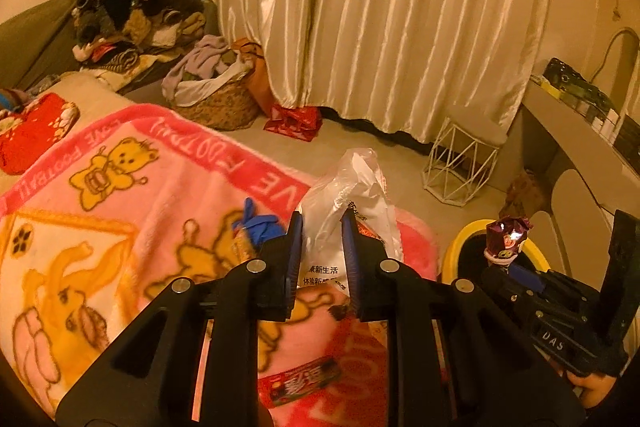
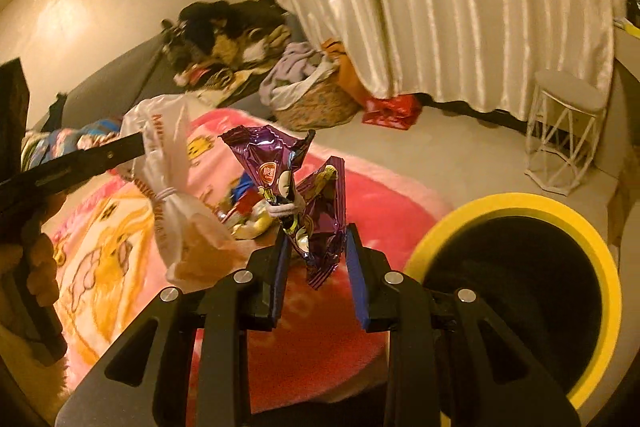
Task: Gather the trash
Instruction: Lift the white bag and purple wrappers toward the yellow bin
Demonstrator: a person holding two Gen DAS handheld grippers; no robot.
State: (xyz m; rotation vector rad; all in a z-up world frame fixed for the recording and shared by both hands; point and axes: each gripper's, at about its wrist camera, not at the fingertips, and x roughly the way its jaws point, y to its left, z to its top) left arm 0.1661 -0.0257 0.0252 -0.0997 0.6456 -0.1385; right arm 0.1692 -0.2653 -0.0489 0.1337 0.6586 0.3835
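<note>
Both tongs are loaded: the left tongs point(image 1: 322, 227) pinch a crumpled white plastic bag with printed lettering point(image 1: 352, 195), and the right tongs point(image 2: 316, 243) are narrowed on a crinkled purple foil snack wrapper point(image 2: 304, 195). Each piece hangs above the pink fleece blanket with yellow cartoon bears point(image 1: 120, 195) on the bed, while the round black bin with a yellow rim point(image 2: 520, 205) stands on the floor just beside it. The foil is gripped only near its lower part, so it may slide free short of the bin. The limp bag could swing and snag the other tongs, since the two are close. A red snack packet point(image 1: 300, 383) on the blanket is not yet collected and could get overlooked beneath the tongs.
</note>
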